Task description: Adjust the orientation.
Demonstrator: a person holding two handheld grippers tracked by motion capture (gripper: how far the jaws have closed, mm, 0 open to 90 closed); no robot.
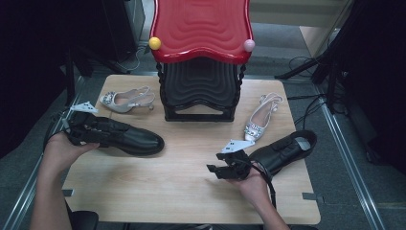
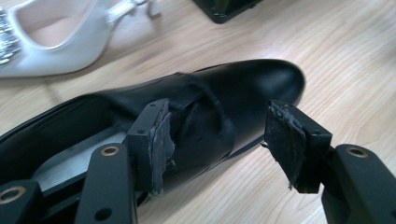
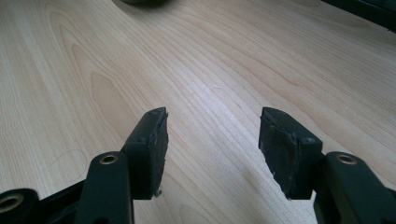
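Black leather shoe (image 1: pixel 125 136) near left edge of table (image 1: pixel 191 191), toe toward centre. Left gripper (image 2: pixel 219 140) spread wide astride shoe's collar, not clamped, likely lining up grasp. Right gripper (image 3: pixel 212 149) parted, empty, hovering over bare wood near second black shoe (image 1: pixel 282 151) by right edge.

left hand-held gripper (image 1: pixel 88 130): black, grey plate | right hand-held gripper (image 1: pixel 225 168): black, trailing cable, brass-ringed holes, worn pads (image 3: pixel 286 144)

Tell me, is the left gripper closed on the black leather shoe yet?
No, open. The left gripper has its jaws apart, straddling the black leather shoe without clamping.
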